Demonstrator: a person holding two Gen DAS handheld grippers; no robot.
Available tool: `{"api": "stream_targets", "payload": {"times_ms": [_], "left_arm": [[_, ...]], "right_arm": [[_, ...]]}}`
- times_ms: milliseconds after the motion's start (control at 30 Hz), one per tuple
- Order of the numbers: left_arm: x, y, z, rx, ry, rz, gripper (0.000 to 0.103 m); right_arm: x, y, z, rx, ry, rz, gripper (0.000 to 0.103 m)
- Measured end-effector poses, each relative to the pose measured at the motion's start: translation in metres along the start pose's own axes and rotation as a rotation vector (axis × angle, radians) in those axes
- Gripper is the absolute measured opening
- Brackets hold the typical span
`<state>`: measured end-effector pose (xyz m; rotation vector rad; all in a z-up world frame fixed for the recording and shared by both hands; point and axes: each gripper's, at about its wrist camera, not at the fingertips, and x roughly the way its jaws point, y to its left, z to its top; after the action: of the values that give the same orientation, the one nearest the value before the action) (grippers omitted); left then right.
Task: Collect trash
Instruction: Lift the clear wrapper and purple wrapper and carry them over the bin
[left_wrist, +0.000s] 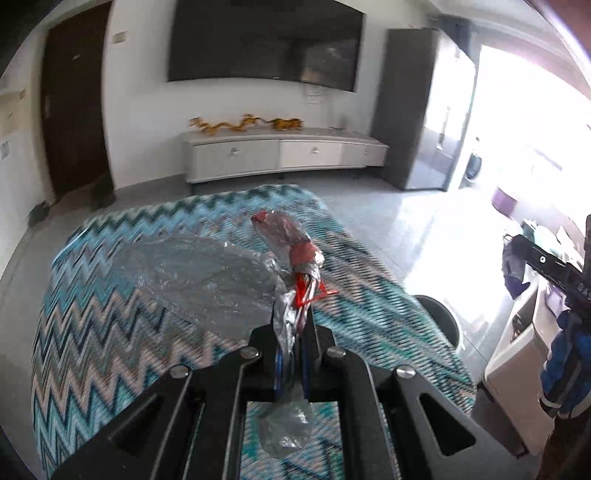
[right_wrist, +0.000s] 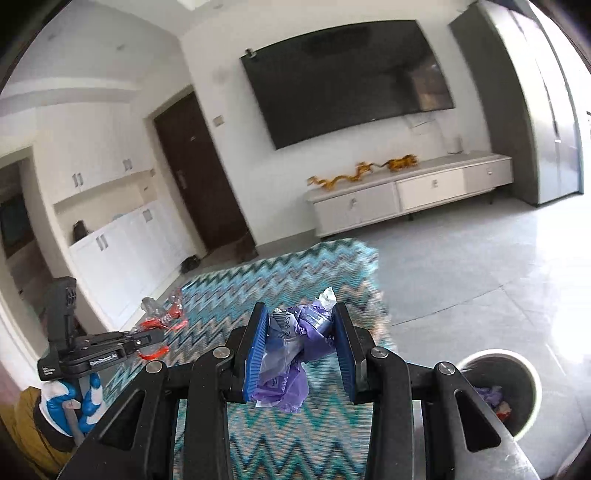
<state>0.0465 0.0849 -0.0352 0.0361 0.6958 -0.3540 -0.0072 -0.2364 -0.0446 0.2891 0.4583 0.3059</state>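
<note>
Right wrist view — crumpled purple wrapper (right_wrist: 303, 332), white-edged, creased.

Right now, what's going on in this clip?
A person is collecting trash with a handheld gripper in each hand. The left gripper is shut on a clear plastic wrapper with red print, held up over the zigzag-patterned rug. The right gripper is clamped on a crumpled purple wrapper. A round trash bin, already holding some scraps, stands on the floor just right of the rug. Neither wrapper is in it yet.
</note>
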Motion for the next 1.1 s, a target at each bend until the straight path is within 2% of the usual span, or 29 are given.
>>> {"api": "stream_targets", "payload": {"times_ms": [200, 533, 833, 1100], "left_arm": [[0.031, -0.067, 0.028, 0.122, 0.023, -0.08, 0.007], [0.095, -0.169, 0.042, 0.254, 0.103, -0.189, 0.007], [0.162, -0.229, 0.039, 0.32, 0.213, -0.243, 0.007], [0.222, -0.263, 0.03, 0.325, 0.31, -0.294, 0.008]], "right_arm": [[-0.02, -0.051, 0.0, 0.066, -0.032, -0.085, 0.035], [-0.027, -0.122, -0.007, 0.15, -0.026, -0.192, 0.035], [-0.007, -0.173, -0.019, 0.22, 0.02, -0.244, 0.035], [0.022, -0.227, -0.036, 0.278, 0.075, -0.281, 0.035]]}}
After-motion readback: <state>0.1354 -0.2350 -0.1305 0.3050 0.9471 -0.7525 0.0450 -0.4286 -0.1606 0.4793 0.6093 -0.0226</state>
